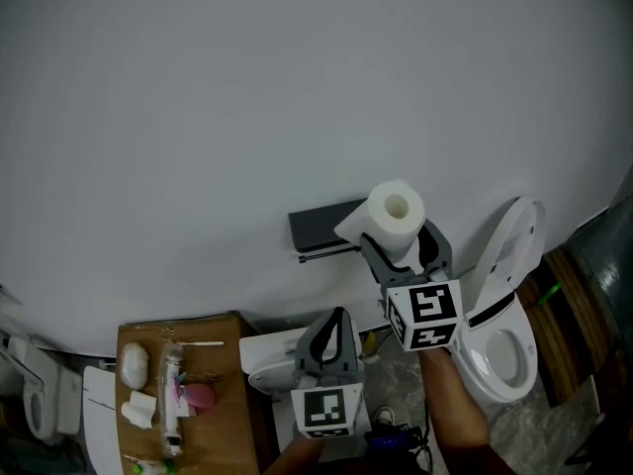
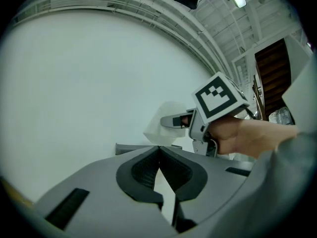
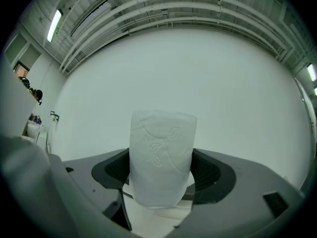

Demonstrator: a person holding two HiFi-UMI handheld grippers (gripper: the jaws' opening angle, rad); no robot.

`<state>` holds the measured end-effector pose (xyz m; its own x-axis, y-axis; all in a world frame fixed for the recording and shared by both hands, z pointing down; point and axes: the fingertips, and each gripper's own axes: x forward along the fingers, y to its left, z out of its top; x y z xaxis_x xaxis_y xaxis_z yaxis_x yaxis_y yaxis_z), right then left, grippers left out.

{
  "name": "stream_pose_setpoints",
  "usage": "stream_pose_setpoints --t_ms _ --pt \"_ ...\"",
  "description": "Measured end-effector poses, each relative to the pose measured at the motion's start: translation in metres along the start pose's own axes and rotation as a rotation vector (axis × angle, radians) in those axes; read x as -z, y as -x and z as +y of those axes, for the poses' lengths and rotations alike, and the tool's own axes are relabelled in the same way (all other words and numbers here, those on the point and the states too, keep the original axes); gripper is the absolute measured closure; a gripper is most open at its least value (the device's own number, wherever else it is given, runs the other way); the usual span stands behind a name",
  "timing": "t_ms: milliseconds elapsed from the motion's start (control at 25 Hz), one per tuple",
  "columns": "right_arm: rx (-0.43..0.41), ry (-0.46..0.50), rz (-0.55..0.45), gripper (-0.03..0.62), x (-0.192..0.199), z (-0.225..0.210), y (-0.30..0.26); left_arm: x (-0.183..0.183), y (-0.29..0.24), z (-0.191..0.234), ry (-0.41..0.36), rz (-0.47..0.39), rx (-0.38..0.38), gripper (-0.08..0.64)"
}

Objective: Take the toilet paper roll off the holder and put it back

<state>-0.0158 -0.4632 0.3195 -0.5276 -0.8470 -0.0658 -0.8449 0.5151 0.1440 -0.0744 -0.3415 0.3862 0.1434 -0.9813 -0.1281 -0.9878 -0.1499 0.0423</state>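
A white toilet paper roll (image 1: 396,210) is held upright in the air in front of the white wall, clear of the dark grey wall holder (image 1: 324,224) to its left. The holder's thin bar (image 1: 329,252) is bare. My right gripper (image 1: 402,247) is shut on the roll. In the right gripper view the roll (image 3: 162,148) stands on end between the two jaw pads, filling my right gripper (image 3: 162,176). My left gripper (image 1: 338,317) hangs lower and to the left, shut on nothing. In the left gripper view my left gripper (image 2: 159,150) has its tips touching, with the roll (image 2: 167,124) beyond.
A white toilet (image 1: 506,336) with its lid raised stands at the right. A wooden table (image 1: 226,384) at the lower left carries small toiletries. A white basin (image 1: 265,356) sits below the holder. Another white fixture (image 1: 30,394) is at the far left.
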Motion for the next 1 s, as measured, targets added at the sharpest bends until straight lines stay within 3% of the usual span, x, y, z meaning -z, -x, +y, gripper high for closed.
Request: stream_pose_setpoints --t_ms 400,1000 --pt "-0.018 0.059 0.039 0.222 0.001 0.006 -0.065 -0.004 0.005 0.01 -0.003 -0.003 -0.017 0.549" --pt "-0.015 -0.029 0.149 0.222 0.056 0.01 -0.1 -0.001 0.007 0.015 -0.021 0.011 -0.037 0.549"
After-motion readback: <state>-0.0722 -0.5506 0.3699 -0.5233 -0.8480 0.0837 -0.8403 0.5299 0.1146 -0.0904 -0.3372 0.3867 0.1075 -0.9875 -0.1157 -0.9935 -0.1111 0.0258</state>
